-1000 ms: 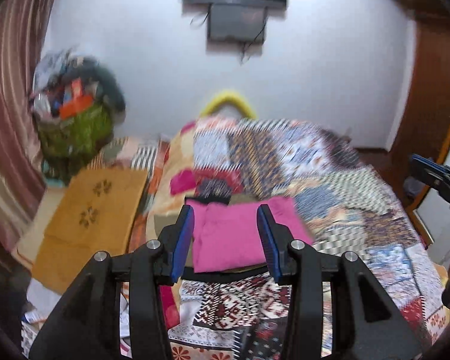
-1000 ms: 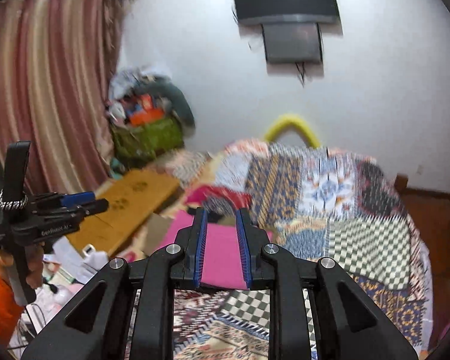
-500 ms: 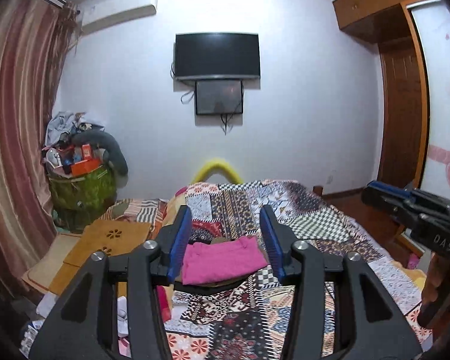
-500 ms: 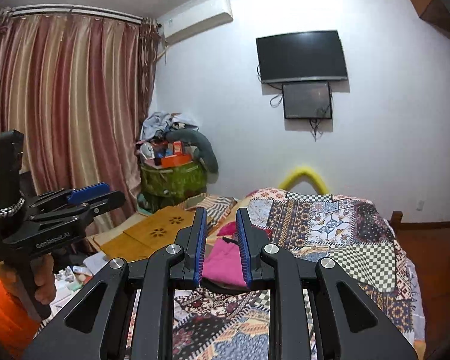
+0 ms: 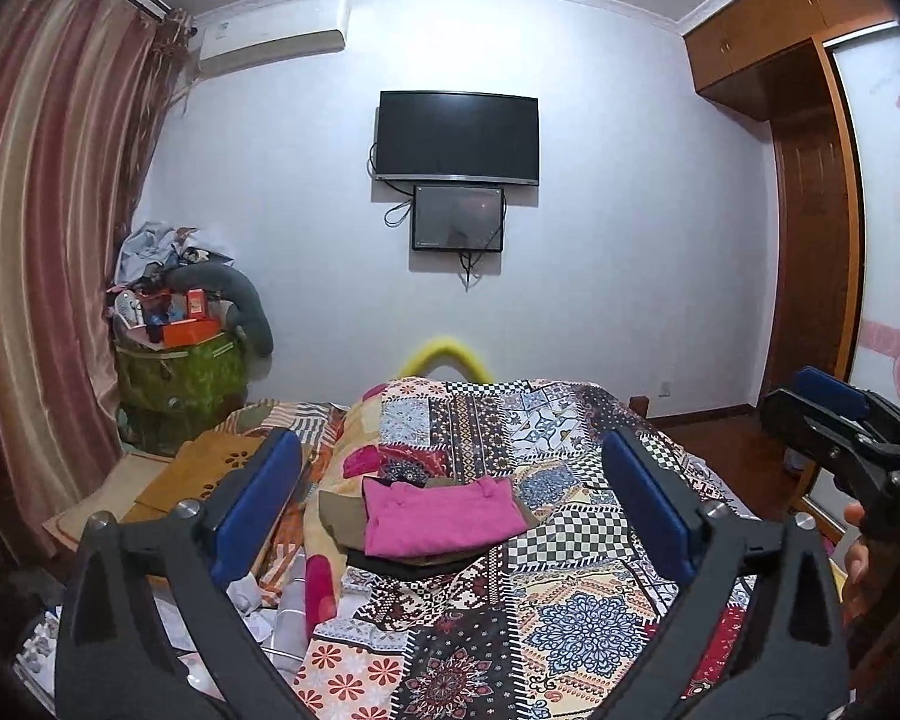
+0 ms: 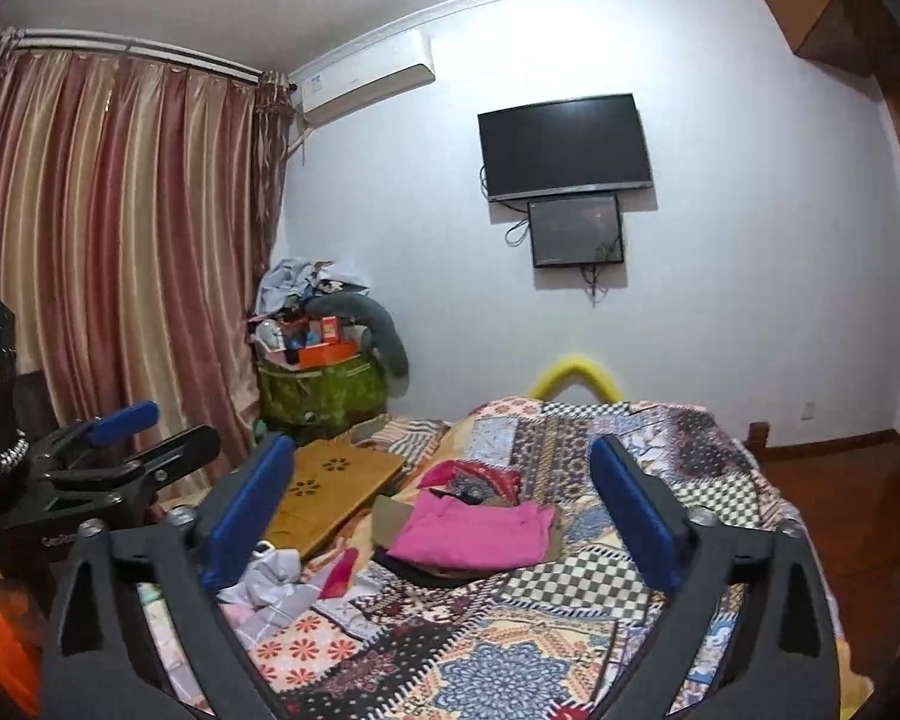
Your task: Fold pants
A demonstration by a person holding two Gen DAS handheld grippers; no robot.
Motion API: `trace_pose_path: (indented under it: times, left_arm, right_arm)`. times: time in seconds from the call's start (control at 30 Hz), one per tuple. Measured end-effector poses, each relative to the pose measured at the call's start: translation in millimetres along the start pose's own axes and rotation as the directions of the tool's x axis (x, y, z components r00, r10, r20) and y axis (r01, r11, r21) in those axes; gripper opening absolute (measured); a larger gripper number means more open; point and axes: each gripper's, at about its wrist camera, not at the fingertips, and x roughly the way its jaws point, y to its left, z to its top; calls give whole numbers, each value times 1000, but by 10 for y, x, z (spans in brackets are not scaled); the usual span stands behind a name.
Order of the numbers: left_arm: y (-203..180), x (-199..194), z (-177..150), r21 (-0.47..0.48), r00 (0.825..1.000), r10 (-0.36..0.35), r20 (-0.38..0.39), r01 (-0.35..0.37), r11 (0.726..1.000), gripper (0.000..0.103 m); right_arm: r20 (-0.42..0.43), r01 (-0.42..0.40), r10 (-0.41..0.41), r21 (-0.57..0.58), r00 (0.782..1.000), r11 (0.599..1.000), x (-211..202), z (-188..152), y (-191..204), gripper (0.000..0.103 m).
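Folded pink pants (image 5: 441, 517) lie on top of a small stack of folded dark and olive clothes on the patchwork bed (image 5: 570, 600); they also show in the right wrist view (image 6: 474, 531). My left gripper (image 5: 450, 516) is wide open and empty, held well back from the stack and above the bed. My right gripper (image 6: 444, 513) is wide open and empty too, also back from the stack. The right gripper shows at the right edge of the left wrist view (image 5: 840, 426), and the left gripper at the left edge of the right wrist view (image 6: 126, 450).
A yellow-brown lap table (image 6: 330, 492) and loose clothes (image 6: 270, 588) lie left of the bed. A full green bag (image 5: 180, 378) stands by the curtain. A TV (image 5: 457, 138) hangs on the far wall. A wooden wardrobe (image 5: 810, 210) is at the right.
Both grippers pulled back and tilted up from the pink pants, and both opened from narrow to wide. The stack now looks smaller and farther away.
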Motion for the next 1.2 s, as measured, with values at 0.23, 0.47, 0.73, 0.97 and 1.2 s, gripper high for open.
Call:
trace_pose_path:
  times: [0.23,0.47,0.73,0.97,1.2]
  left_arm:
    - [24,-48,-4,-3,1000,-2,6,2,1000,103]
    - [9,-60,-20,-2,1000,-2,2,2,1000,103]
    - [7,-30,-40,-1,1000,-4,-3,4,1000,103]
    - [10,-9,-41,-4,1000,-3,-5,3,1000,103]
    - [14,22,-55,4,1000,-11,-11,11,1000,103]
  right_arm:
    - [3,25,-25,-5,1000,1000,-57,-39,37,102]
    - [-6,37,-37,-13,999,999,-96,-106,52,102]
    - [-17,43,-43,-11,999,999,-116,-128,53,102]
    - [-21,47,-47,-6,999,999,-121,-103,34,103]
    - [-24,49,-49,-4,998,999,-139,-98,15,103]
